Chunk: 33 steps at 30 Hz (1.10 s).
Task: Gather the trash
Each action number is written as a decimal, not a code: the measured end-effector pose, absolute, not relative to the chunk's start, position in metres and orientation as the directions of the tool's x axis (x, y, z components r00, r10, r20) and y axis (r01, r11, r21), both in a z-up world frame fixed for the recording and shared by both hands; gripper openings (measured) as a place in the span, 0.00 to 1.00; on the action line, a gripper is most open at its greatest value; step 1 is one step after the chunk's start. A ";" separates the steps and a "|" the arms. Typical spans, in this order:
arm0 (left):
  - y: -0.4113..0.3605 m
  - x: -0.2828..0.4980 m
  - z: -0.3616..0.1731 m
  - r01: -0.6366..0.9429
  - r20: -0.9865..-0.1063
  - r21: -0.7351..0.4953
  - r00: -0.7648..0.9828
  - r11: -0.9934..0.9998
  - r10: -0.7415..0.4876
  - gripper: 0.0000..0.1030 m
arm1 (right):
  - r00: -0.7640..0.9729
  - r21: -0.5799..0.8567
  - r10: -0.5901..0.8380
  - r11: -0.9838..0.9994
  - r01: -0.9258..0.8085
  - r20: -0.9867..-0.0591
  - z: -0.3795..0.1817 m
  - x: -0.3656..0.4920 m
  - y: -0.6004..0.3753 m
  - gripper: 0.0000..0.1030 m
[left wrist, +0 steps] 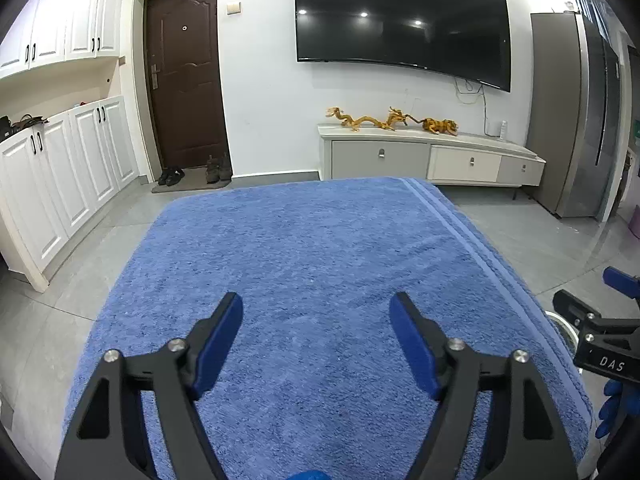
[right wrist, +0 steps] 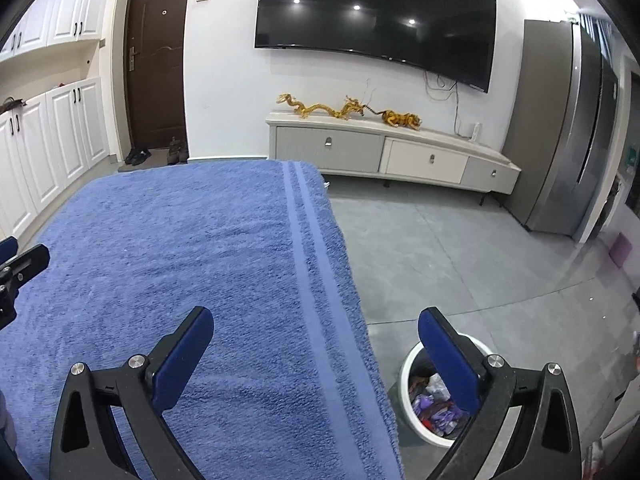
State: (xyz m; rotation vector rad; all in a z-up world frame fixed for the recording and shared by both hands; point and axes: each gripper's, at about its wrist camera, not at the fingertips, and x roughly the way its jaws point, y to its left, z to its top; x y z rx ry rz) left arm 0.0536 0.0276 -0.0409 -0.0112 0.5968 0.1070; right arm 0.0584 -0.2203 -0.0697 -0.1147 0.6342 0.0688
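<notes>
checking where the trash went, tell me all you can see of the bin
The bin is a round white pail, plastic by its look, standing upright on the grey floor beside the towel-covered table. It is open-topped, with no lid in sight. Inside lie crumpled wrappers, purple, red and pale. The right gripper's finger covers part of its rim in the right wrist view; nothing visibly touches it.

At five o'clock in the right wrist view, the white bin (right wrist: pixel 404 380) is half hidden behind a gripper finger (right wrist: pixel 448 364), its wrappers (right wrist: pixel 434 410) too jumbled to identify.
</notes>
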 end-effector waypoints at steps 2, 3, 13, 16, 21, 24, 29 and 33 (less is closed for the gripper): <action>0.027 0.053 -0.041 -0.108 -0.554 0.025 0.826 0.994 0.104 0.78 | 0.811 -0.096 0.017 0.991 -0.090 -0.585 -0.069 0.058 -0.221 1.00; 0.027 0.053 -0.041 -0.110 -0.551 0.027 0.828 0.994 0.107 0.78 | 0.813 -0.099 0.013 0.991 -0.087 -0.582 -0.069 0.058 -0.222 1.00; 0.027 0.050 -0.036 -0.138 -0.521 0.039 0.843 0.990 0.138 0.93 | 0.831 -0.141 -0.014 0.987 -0.078 -0.556 -0.071 0.053 -0.220 1.00; 0.026 0.051 -0.035 -0.147 -0.516 0.046 0.843 0.988 0.149 0.94 | 0.835 -0.147 -0.023 0.987 -0.069 -0.550 -0.072 0.052 -0.221 1.00; 0.025 0.050 -0.034 -0.154 -0.502 0.058 0.849 0.986 0.162 0.94 | 0.839 -0.140 -0.032 0.989 -0.053 -0.543 -0.071 0.053 -0.229 1.00; 0.023 0.050 -0.034 -0.156 -0.497 0.067 0.851 0.985 0.169 0.94 | 0.840 -0.134 -0.042 0.990 -0.037 -0.541 -0.071 0.053 -0.235 1.00; 0.021 0.050 -0.035 -0.170 -0.488 0.084 0.852 0.982 0.189 0.94 | 0.845 -0.135 -0.066 0.991 -0.007 -0.530 -0.069 0.052 -0.245 1.00; 0.020 0.051 -0.036 -0.175 -0.489 0.095 0.849 0.980 0.199 0.94 | 0.847 -0.124 -0.075 0.992 0.011 -0.527 -0.067 0.051 -0.253 1.00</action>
